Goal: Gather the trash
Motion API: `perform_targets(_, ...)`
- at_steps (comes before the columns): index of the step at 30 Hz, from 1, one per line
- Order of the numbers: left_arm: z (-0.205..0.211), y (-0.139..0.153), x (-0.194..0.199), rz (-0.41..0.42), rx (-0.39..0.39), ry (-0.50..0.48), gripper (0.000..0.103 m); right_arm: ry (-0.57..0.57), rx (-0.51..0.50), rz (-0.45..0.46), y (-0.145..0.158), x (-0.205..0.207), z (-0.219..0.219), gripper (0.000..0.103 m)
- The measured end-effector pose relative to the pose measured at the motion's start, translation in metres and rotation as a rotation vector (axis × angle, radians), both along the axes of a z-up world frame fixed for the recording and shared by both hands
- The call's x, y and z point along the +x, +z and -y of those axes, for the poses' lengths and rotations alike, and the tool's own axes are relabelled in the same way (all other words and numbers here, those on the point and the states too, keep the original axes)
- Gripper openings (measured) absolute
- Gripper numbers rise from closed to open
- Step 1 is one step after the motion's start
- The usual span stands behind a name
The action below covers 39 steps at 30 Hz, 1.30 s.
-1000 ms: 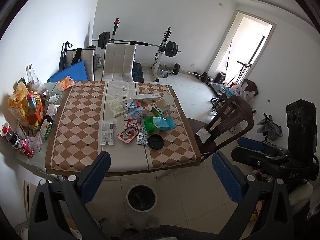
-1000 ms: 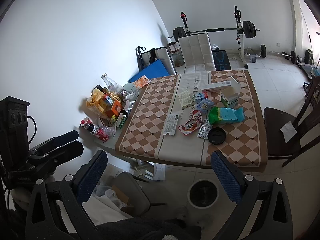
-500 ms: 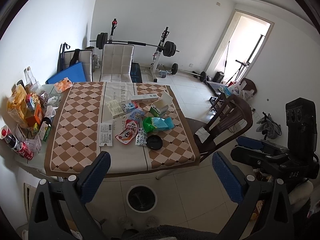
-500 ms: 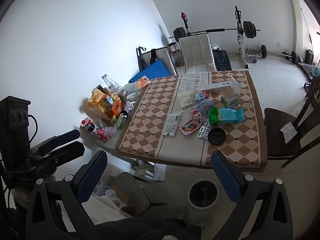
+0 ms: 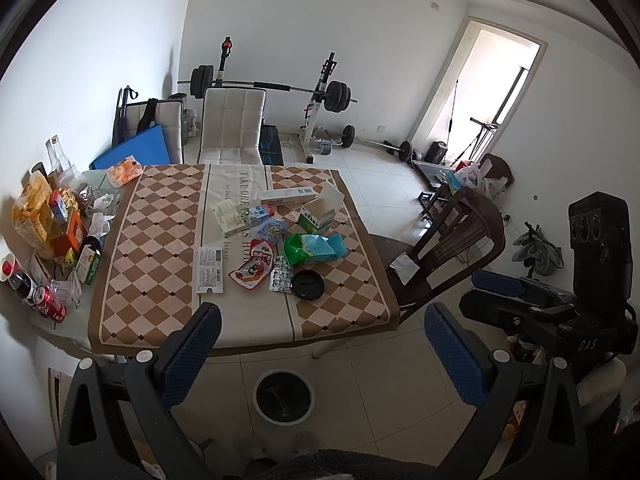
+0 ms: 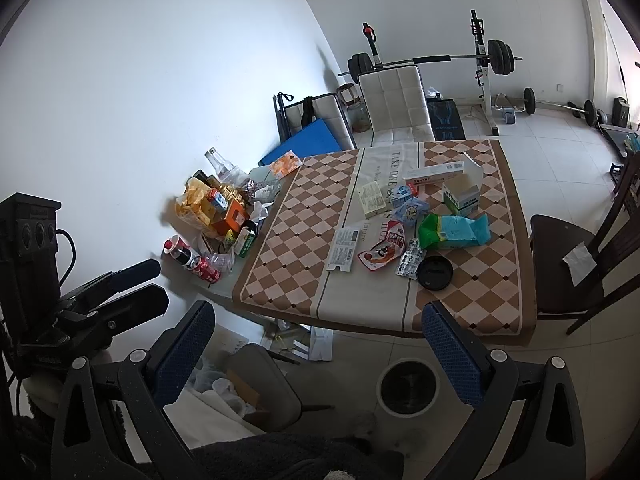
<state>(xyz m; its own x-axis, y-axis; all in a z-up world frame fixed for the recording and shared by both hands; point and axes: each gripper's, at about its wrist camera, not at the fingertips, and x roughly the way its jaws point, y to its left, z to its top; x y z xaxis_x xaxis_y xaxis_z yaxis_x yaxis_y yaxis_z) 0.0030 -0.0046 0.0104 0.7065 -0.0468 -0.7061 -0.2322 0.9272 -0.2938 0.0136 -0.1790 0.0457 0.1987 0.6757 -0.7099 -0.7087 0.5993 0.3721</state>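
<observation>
Trash lies in the middle of a table with a checkered cloth: a green and blue packet, a red snack wrapper, a black lid, a white slip, small boxes and a long carton. A round bin stands on the floor before the table; it also shows in the right wrist view. My left gripper is open and empty, back from the table. My right gripper is open and empty too, at a similar distance.
Snacks, cans and bottles crowd the table's left edge. A dark wooden chair stands at the right, a white chair at the far side. A weight bench is behind. A grey chair seat is low left.
Both views have barely shifted; the left wrist view sits slightly farther back from the table. Both grippers stay open and empty.
</observation>
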Motion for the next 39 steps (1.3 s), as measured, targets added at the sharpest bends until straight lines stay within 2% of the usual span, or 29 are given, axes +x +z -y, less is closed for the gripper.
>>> perform_targets(39, 0.002, -0.002, 0.001, -0.012, 0.008, 0.005, 0.103, 0.004, -0.001, -0.014, -0.002, 0.004, -0.010, 0.103)
